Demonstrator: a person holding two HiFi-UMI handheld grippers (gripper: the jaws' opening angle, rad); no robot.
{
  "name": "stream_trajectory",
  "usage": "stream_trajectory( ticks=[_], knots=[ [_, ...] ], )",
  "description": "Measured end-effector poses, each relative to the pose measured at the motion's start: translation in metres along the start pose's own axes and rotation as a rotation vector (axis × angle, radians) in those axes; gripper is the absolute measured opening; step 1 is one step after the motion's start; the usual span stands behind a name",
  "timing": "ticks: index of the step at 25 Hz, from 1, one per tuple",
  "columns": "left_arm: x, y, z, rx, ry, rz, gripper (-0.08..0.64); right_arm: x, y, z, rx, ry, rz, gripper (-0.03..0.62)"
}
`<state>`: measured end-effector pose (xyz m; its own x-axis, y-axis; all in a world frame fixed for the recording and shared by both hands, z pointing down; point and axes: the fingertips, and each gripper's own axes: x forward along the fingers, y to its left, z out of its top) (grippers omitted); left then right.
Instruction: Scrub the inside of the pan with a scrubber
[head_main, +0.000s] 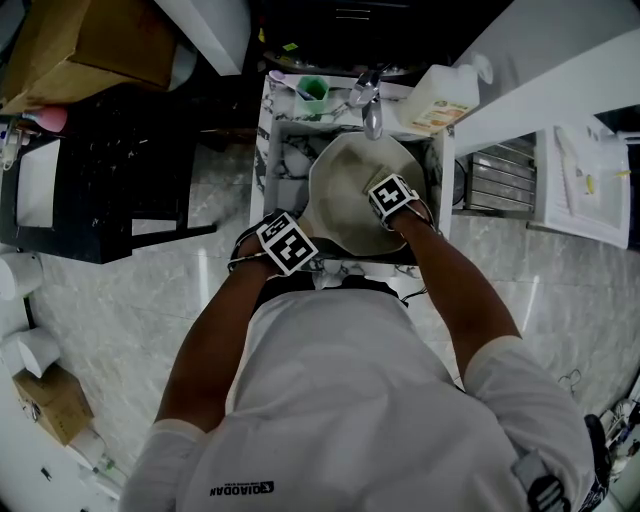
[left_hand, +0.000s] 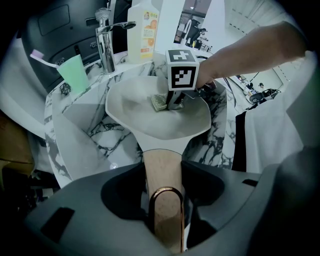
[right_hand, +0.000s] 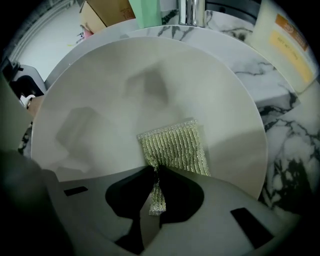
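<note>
Head view: pan (head_main: 340, 185) is in the marble sink (head_main: 285, 170) below the faucet (head_main: 372, 118). Left gripper (head_main: 297, 250) is at the near rim, right gripper (head_main: 388, 208) is down inside the bowl. Left gripper view: fingers (left_hand: 220, 182) are pressed onto the wooden handle (left_hand: 162, 170), which has a copper hanging loop (left_hand: 166, 207) at its end. Scrubber (left_hand: 159, 102) lies on the pan's inside under the right gripper. Right gripper view: fingers pinch only a thin tail of the scrubber, and the pad lies flat on the coating. That grip looks marginal. I'd bear down on the pad and drag it in short overlapping strokes rather than push, or the tail likely slips out. The left gripper should brace the handle against the twist. Materials: the pan is a wide, shallow round bowl with a smooth matte cream coating. Scrubber is ribbed metallic-yarn mesh, limp and roughly square. Handle is tapered bare wood. Sink is glossy and veined.
</note>
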<state>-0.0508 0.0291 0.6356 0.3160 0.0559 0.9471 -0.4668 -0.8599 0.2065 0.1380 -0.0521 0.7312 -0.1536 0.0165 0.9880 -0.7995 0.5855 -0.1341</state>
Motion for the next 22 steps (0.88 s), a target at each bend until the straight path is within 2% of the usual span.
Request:
stream_trajectory(
  ticks=[6,12,22],
  knots=[
    [0.0,0.0,0.0,0.0,0.004,-0.002,0.229,0.0,0.007,-0.012,0.062,0.028,0.032,0.064],
    [0.001,0.0,0.0,-0.001,0.004,-0.002,0.229,0.0,0.03,-0.016,0.127,0.038,0.135,0.064],
    [0.0,0.0,-0.001,-0.002,0.008,-0.001,0.229,0.0,0.066,-0.01,0.16,0.052,0.283,0.064]
  ],
)
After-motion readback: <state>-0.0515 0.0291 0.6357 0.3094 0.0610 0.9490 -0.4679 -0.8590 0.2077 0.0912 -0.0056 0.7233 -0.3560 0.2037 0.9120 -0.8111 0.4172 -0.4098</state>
